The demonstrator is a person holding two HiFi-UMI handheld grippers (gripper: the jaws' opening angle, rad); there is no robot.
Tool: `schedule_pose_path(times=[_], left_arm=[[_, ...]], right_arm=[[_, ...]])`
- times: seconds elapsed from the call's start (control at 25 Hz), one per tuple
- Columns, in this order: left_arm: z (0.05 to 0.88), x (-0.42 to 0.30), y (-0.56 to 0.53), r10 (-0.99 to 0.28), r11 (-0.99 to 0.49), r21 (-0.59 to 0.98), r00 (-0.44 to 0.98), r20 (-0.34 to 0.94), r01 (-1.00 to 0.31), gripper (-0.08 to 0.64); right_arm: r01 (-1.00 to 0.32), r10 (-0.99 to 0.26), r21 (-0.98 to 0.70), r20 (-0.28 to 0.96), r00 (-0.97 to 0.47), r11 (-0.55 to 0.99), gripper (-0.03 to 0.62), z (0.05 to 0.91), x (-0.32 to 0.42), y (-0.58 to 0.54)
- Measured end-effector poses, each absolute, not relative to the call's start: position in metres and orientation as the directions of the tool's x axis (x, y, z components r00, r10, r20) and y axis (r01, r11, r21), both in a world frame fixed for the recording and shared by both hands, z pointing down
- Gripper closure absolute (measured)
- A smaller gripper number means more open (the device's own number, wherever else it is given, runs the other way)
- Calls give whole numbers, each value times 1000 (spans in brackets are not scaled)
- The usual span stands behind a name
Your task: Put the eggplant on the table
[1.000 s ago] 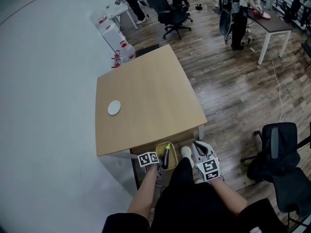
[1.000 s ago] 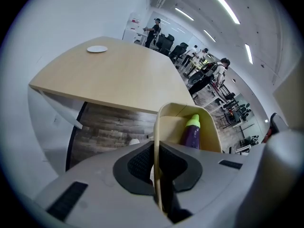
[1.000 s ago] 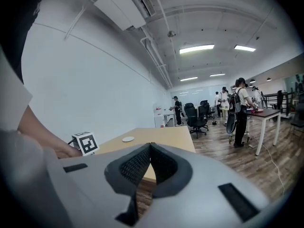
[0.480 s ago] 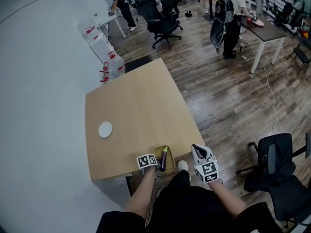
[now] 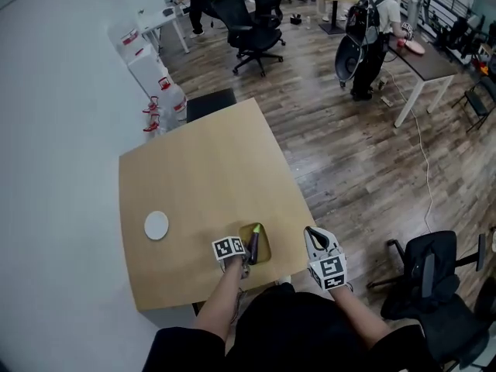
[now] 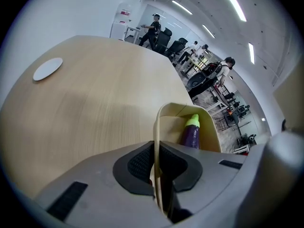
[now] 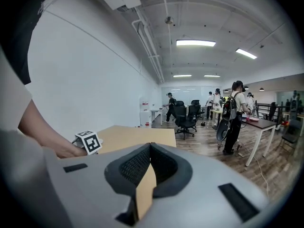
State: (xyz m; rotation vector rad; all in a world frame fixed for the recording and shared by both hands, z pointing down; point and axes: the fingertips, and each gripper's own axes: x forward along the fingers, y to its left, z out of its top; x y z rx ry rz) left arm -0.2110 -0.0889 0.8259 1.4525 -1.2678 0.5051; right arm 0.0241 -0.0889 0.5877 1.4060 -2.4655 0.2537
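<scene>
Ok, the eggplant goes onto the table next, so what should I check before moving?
1. Left gripper clamped on the tray rim: ok.
2. Eggplant lying inside the tray: ok.
3. Tray set down on the table: cannot tell.
4. Right gripper open for the pick: not ok, shut.
5. Bare table beside the white disc: ok.
</scene>
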Motion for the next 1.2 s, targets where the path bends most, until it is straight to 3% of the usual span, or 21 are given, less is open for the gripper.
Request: schedule_pose_path(times=[0.6,0.8,1.2], left_arm=[[832,-221,-201,-440,184,404,292,849,-896,540],[835,-212,-225,-457,276,428,274,846,-861,540],[854,-188,-286,-454,268,403,254,854,-875,540]], right_arm=[[-875,-800,-55,380,-464,481,532,609,9,-158],[-856,-768,-69,409,-493,513,532,626,7,-185],[-809,-706,-129,421,-569,574,532,645,10,-261]])
